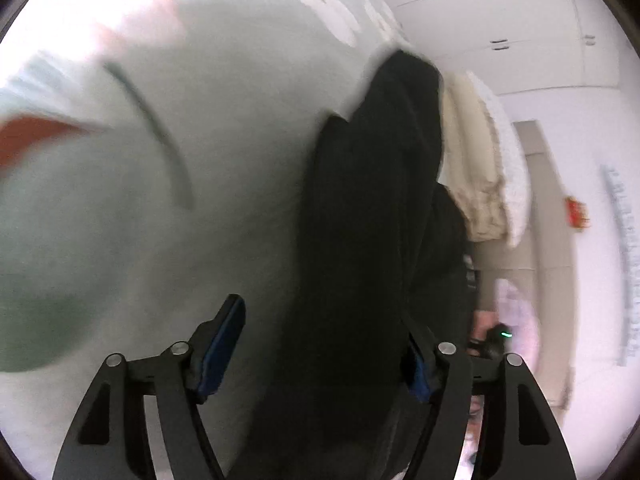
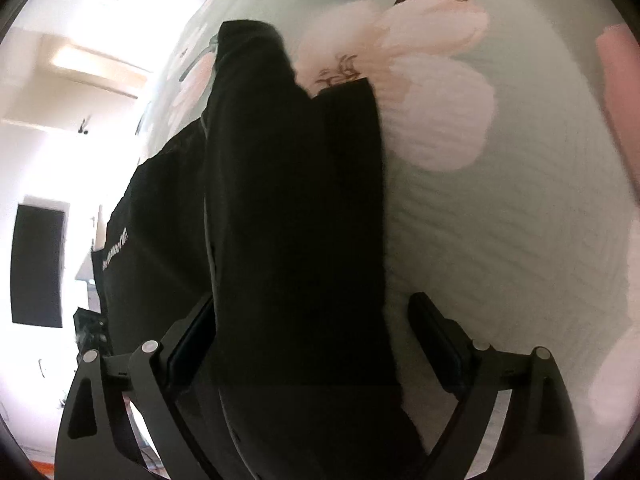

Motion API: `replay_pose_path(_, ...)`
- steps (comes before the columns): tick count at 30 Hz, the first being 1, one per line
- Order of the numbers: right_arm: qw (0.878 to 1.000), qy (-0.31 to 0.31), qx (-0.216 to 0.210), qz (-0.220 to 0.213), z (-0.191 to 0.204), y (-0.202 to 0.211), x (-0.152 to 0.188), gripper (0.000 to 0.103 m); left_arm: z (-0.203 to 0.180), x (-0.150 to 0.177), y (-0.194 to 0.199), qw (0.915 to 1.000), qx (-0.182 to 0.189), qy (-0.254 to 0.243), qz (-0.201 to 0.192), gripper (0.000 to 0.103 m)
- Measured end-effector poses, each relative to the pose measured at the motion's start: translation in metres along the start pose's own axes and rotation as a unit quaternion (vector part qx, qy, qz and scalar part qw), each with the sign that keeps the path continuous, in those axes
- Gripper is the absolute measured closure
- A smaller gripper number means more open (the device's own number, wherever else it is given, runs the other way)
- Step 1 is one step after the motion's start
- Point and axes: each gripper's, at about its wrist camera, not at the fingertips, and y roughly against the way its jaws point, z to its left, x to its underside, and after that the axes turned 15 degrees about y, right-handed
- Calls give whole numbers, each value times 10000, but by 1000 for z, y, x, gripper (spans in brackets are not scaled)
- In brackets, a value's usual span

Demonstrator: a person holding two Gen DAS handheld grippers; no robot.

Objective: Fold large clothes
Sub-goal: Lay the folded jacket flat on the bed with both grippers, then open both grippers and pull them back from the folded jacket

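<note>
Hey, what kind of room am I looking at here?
Most likely a bedroom. A black garment lies on a floral bedspread that looks like a bed, cream bedding is piled at its edge, and white cupboards line the wall.

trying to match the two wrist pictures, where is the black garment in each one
Left wrist: the black garment runs up the picture's middle right, from between the left gripper's open fingers.
Right wrist: the black garment fills the middle, from between the right gripper's open fingers.
Shared landmark: the pale green floral bedspread beneath it.
</note>
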Motion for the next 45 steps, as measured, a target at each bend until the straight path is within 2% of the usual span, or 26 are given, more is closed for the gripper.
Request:
replay_pose_path(2,9997,120,195,85,0,10,1,9,-3,0,18,9993,-318,-84,-161,27)
replay_pose_path(4,9966,434,688,158,9,28,-3,9,-19,4,39,9956,-712,-450,-412,28)
replay_pose_path(5,9917,685,1082,138,21,40,-8,9,-33,10,48,9908,-949,-777,-565,29)
replay_pose_path(6,9845,922,1485,106,32,50,-10,9,-53,19,58,9825,-1203,-1180,-797,29)
replay_pose_path(7,9750,1156,1899,52,43,60,-12,9,-67,23,62,9794,-1219,-1344,-887,29)
replay_pose_path(8,9624,1444,2299,-100,59,75,-15,9,-87,35,65,9764,-1077,-1616,-948,29)
replay_pose_path(9,9574,1625,2373,-251,75,83,-17,9,-95,41,69,9736,-950,-1845,-949,29)
replay_pose_path(11,9564,1826,2214,-549,101,96,-27,9,-125,61,54,9647,-888,-2294,-941,29)
replay_pose_path(13,9592,1987,1851,-783,135,88,-41,9,-151,80,23,9568,-988,-2590,-871,29)
replay_pose_path(15,9591,2119,1688,-826,164,64,-54,16,-169,95,-22,9464,-1320,-2831,-824,29)
replay_pose_path(16,9594,2139,1656,-797,174,45,-61,24,-172,96,-35,9439,-1442,-2856,-820,29)
replay_pose_path(17,9602,2133,1656,-715,184,21,-67,28,-175,97,-55,9428,-1601,-2812,-799,29)
replay_pose_path(19,9633,2038,1639,-608,187,-8,-66,35,-163,89,-81,9458,-1774,-2579,-864,28)
replay_pose_path(20,9651,1962,1666,-484,186,-30,-68,36,-157,87,-86,9466,-1833,-2505,-868,23)
replay_pose_path(22,9676,1789,1782,94,170,-80,-67,33,-147,82,-88,9491,-1936,-2351,-801,23)
replay_pose_path(23,9695,1696,1769,52,163,-90,-67,30,-148,80,-91,9506,-1951,-2274,-817,22)
replay_pose_path(27,9682,1583,1938,-43,163,-96,-68,29,-149,76,-102,9440,-2206,-2274,-925,13)
replay_pose_path(31,9653,1761,1929,57,163,-99,-74,28,-154,80,-107,9451,-2087,-2289,-1043,13)
replay_pose_path(35,9705,1676,1735,-31,165,-73,-68,27,-158,110,-69,9468,-1859,-2347,-1184,17)
replay_pose_path(38,9753,1708,1336,-411,178,-33,-41,27,-158,142,-43,9418,-1766,-2530,-1333,17)
replay_pose_path(40,9659,1979,1586,-528,192,-13,-13,26,-150,165,-36,9336,-2005,-2619,-1401,17)
replay_pose_path(42,9554,2159,1958,-482,199,-12,12,26,-136,176,-46,9308,-2254,-2563,-1305,17)
replay_pose_path(44,9512,2215,2138,-213,196,-28,29,26,-122,179,-58,9276,-2467,-2534,-1204,15)
replay_pose_path(45,9487,2233,2235,72,191,-45,36,26,-116,177,-65,9278,-2492,-2524,-1158,13)
